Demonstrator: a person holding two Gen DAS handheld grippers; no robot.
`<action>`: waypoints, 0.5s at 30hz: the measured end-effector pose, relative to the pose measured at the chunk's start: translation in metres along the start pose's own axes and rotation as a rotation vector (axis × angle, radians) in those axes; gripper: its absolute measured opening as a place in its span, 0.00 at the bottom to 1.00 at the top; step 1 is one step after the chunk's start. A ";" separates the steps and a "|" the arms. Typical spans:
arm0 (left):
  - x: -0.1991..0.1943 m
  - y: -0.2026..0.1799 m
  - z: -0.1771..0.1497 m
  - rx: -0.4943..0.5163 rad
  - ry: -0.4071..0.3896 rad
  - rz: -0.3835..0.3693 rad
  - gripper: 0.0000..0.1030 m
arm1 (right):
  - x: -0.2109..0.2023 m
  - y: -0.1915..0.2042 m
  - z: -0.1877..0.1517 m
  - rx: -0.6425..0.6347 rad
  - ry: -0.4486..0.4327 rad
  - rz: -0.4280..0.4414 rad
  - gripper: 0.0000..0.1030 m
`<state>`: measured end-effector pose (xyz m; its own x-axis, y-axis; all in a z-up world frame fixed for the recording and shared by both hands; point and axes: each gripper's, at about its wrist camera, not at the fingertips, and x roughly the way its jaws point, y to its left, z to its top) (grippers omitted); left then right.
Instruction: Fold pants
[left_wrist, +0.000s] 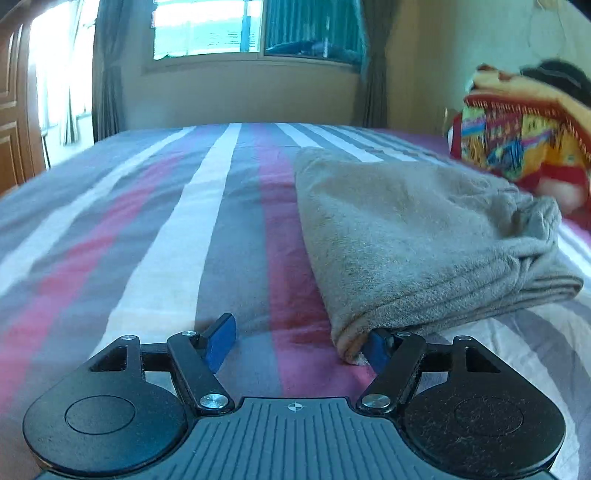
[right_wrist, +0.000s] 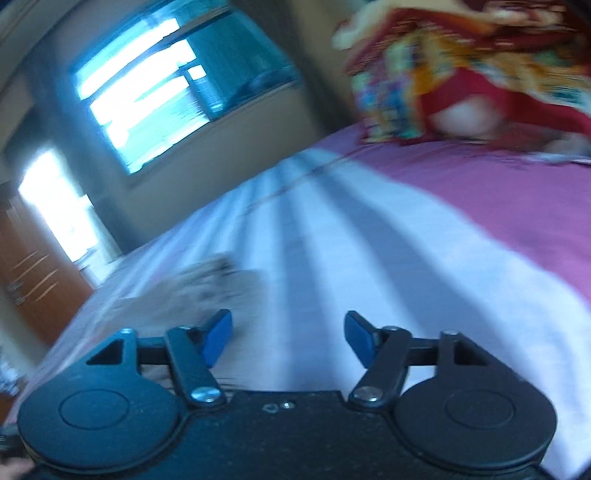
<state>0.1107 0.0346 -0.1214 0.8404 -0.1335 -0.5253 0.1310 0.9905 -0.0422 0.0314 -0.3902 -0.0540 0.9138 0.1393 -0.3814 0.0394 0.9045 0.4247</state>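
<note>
While the folded grey pants (left_wrist: 417, 236) lie on the striped bed (left_wrist: 147, 229) toward its right edge, left gripper (left_wrist: 299, 341) and right gripper (right_wrist: 288, 338) hold jaws released, grasping nothing.

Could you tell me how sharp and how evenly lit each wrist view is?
Left wrist view: mostly sharp, the folded grey pants crisp, the window blown out, edges bowed by fisheye. Right wrist view: tilted, smeared by motion blur, pants a vague patch, window glaring.
</note>
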 end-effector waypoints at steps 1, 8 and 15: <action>0.001 0.000 -0.001 -0.008 -0.002 -0.006 0.70 | 0.007 0.013 0.002 -0.022 0.010 0.027 0.53; 0.007 0.010 -0.008 -0.061 -0.025 -0.044 0.71 | 0.086 0.083 0.011 -0.119 0.166 0.043 0.53; 0.008 0.016 -0.011 -0.102 -0.040 -0.070 0.71 | 0.079 0.121 0.019 -0.183 0.071 0.104 0.13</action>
<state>0.1137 0.0494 -0.1357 0.8519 -0.2011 -0.4836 0.1372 0.9768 -0.1645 0.1163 -0.2777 -0.0176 0.8782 0.2581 -0.4027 -0.1336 0.9408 0.3116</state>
